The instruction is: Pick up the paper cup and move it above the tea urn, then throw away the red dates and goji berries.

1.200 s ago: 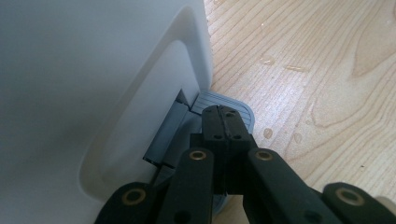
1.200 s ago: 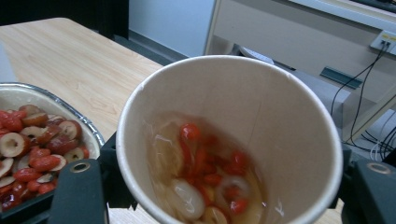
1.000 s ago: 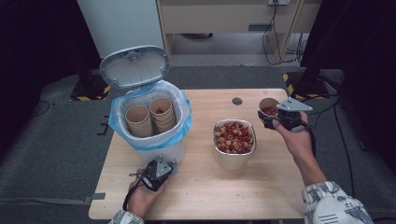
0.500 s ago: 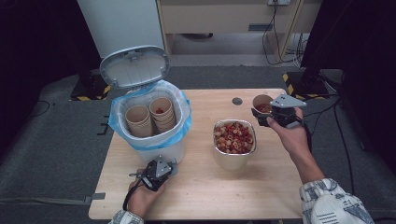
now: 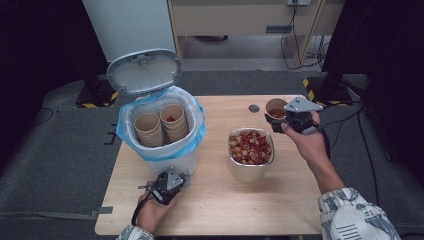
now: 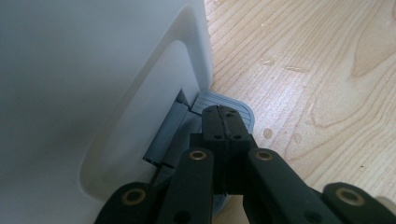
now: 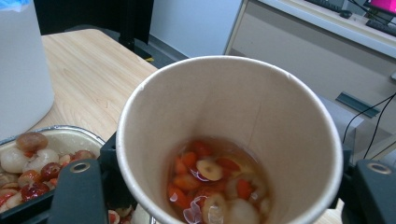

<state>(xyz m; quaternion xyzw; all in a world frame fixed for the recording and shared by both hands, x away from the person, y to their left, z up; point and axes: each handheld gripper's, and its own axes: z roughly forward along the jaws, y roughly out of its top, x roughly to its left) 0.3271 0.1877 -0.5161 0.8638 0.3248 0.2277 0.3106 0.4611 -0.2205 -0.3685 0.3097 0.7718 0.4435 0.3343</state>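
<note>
**One cup in the air, two stacks in the bin**

The right gripper (image 5: pixel 276 122) has its jaws clamped on the sides of a single paper cup (image 5: pixel 276 107), holding it upright above the far right part of the wooden table (image 5: pixel 220 200), just beyond the one metal bowl (image 5: pixel 251 150). Down the right gripper view, the cup (image 7: pixel 229 140) carries a shallow pool of liquid with red and pale fruit pieces. The bowl is heaped with the same red and pale pieces. Over on the left, one white pedal bin (image 5: pixel 161 131), lid (image 5: pixel 144 71) thrown up, blue liner folded over its rim, and inside it two stacks of paper cups (image 5: pixel 162 123) side by side. The left gripper (image 6: pixel 227 122), jaws pressed fully together with nothing between them, sits on the bin's grey pedal (image 6: pixel 243 108). One small dark disc (image 5: pixel 254 108) lies on the table left of the lifted cup.
</note>
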